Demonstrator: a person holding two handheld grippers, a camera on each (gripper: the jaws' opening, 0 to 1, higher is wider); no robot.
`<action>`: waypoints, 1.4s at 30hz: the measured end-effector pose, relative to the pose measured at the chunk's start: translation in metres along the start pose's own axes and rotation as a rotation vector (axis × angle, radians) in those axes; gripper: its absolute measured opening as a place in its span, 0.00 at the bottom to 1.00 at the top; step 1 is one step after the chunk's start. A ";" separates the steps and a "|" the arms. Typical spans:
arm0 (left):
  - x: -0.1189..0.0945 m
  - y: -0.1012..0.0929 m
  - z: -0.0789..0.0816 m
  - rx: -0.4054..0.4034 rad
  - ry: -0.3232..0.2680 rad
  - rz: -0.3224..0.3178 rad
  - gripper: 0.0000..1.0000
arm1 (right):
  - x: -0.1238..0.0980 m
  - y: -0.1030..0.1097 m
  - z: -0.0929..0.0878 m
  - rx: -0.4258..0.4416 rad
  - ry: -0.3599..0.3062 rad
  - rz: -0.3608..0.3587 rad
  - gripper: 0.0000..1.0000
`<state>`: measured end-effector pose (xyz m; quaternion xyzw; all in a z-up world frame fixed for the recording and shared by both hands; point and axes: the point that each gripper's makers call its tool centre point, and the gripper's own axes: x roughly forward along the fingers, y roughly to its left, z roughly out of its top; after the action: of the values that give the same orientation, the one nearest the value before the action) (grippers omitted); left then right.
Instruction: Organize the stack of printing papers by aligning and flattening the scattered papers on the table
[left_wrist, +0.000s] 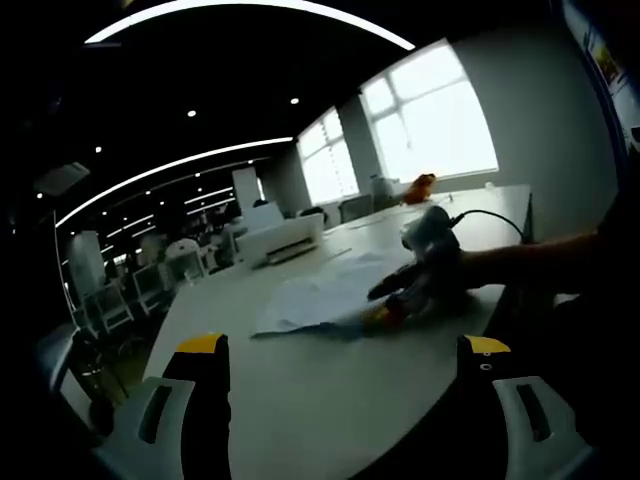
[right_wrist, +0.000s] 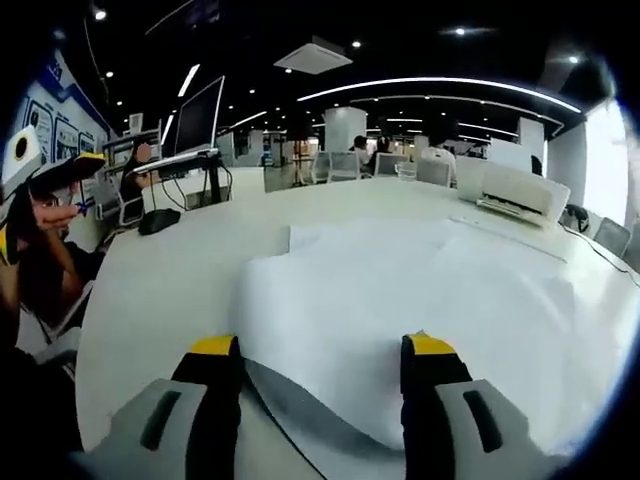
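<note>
Loose white printing papers (right_wrist: 400, 280) lie spread and overlapping on the white table (right_wrist: 170, 290). My right gripper (right_wrist: 321, 347) is open, low over their near edge, and a sheet's curled edge runs between the two yellow-tipped jaws. In the left gripper view the same papers (left_wrist: 320, 295) lie mid-table, with the right gripper (left_wrist: 405, 285) resting at their right side, held by a person's arm (left_wrist: 540, 262). My left gripper (left_wrist: 345, 345) is open above bare table (left_wrist: 330, 400), well short of the papers, with nothing between its jaws. It also appears at the far left, the left gripper (right_wrist: 45, 170).
A white printer (right_wrist: 515, 190) stands on the far side of the table, the printer (left_wrist: 280, 240) beyond the papers. A monitor (right_wrist: 200, 115) and a dark small object (right_wrist: 158, 220) sit at the far left. Chairs (left_wrist: 110, 300) line the table's edge. Bright windows (left_wrist: 430, 120) are behind.
</note>
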<state>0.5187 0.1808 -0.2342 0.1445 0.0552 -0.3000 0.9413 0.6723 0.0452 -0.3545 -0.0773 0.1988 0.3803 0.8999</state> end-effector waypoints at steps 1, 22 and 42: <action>0.000 0.000 0.000 0.000 0.000 0.000 0.97 | -0.001 -0.001 0.002 0.018 -0.008 0.001 0.55; 0.000 0.000 -0.001 0.000 0.002 -0.004 0.97 | -0.007 -0.011 0.005 0.099 -0.023 -0.012 0.35; -0.001 -0.001 0.002 0.006 -0.005 -0.001 0.97 | -0.008 -0.008 0.008 0.223 -0.048 0.044 0.42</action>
<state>0.5172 0.1804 -0.2324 0.1465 0.0522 -0.3010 0.9409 0.6753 0.0365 -0.3435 0.0367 0.2197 0.3773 0.8989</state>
